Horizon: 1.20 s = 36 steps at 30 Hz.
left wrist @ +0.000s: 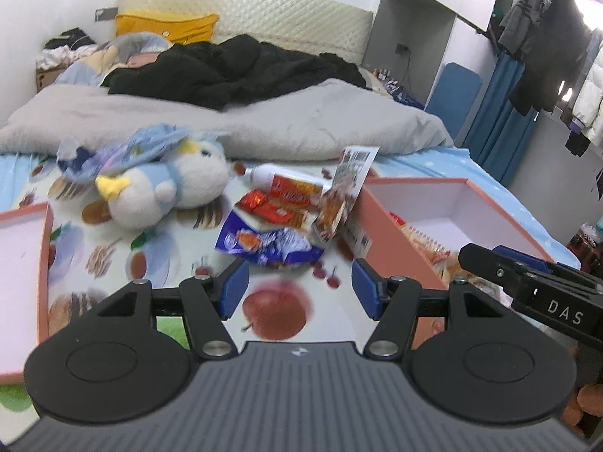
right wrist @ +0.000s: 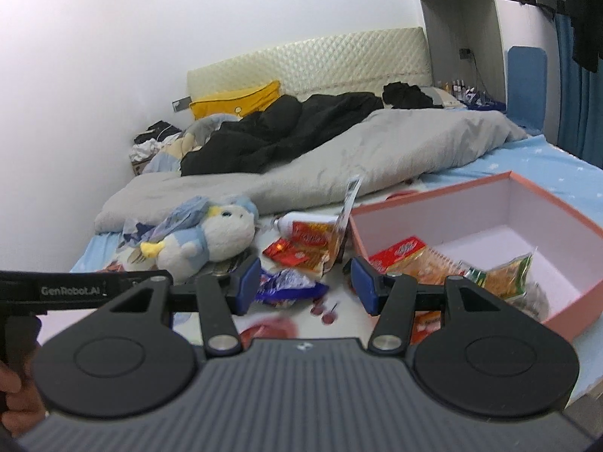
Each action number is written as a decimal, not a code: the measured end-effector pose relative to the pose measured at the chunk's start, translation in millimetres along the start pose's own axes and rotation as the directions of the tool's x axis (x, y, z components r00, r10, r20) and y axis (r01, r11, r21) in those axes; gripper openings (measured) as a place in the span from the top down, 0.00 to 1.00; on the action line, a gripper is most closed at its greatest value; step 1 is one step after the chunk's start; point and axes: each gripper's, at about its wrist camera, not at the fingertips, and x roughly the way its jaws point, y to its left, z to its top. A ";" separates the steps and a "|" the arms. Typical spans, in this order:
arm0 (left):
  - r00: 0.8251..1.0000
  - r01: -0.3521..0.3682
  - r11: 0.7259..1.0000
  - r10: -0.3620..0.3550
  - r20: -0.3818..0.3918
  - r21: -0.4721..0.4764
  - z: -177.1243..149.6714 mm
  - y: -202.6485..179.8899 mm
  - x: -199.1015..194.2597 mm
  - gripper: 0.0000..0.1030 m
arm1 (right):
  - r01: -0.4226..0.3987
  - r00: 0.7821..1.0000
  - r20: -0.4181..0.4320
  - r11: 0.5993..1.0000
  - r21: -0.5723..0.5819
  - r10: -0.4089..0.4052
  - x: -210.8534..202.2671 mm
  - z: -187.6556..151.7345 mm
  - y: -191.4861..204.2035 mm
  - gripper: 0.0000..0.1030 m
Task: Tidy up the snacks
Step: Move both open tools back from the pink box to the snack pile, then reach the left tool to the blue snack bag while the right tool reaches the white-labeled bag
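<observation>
My black right gripper (left wrist: pixel 542 286) carried white letters "DAS" on its side; my black left gripper (right wrist: pixel 75 290) read "GenRobot.AI".

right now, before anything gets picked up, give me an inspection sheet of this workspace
surface: bed with a fruit-print sheet, grey duvet behind.
job's things: pink box open, already holding a few snack packs; blue wrapper, red packets and a white tube loose on the sheet; box lid at left.
clutter: plush penguin, black clothing, yellow pillow.
grippers: left hand-held gripper and right hand-held gripper both open, nothing between the pads.
cables: nothing seen.
surroundings: padded headboard, hanging clothes at right.
</observation>
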 end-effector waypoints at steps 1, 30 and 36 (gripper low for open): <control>1.000 -0.001 1.000 0.001 -0.005 -0.005 -4.1 3.2 -0.5 0.35 | -0.002 1.000 -0.002 1.000 0.000 0.002 0.3 -2.6 2.9 0.46; 0.993 -0.006 0.969 -0.023 -0.116 -0.247 -38.9 91.4 113.4 0.31 | 0.050 0.989 -0.144 0.997 0.057 -0.041 112.4 -45.3 34.8 0.47; 0.993 0.051 0.965 -0.076 -0.087 -0.256 -25.3 95.7 159.3 0.26 | 0.088 0.990 -0.118 0.992 0.086 -0.077 157.9 -36.8 26.0 0.47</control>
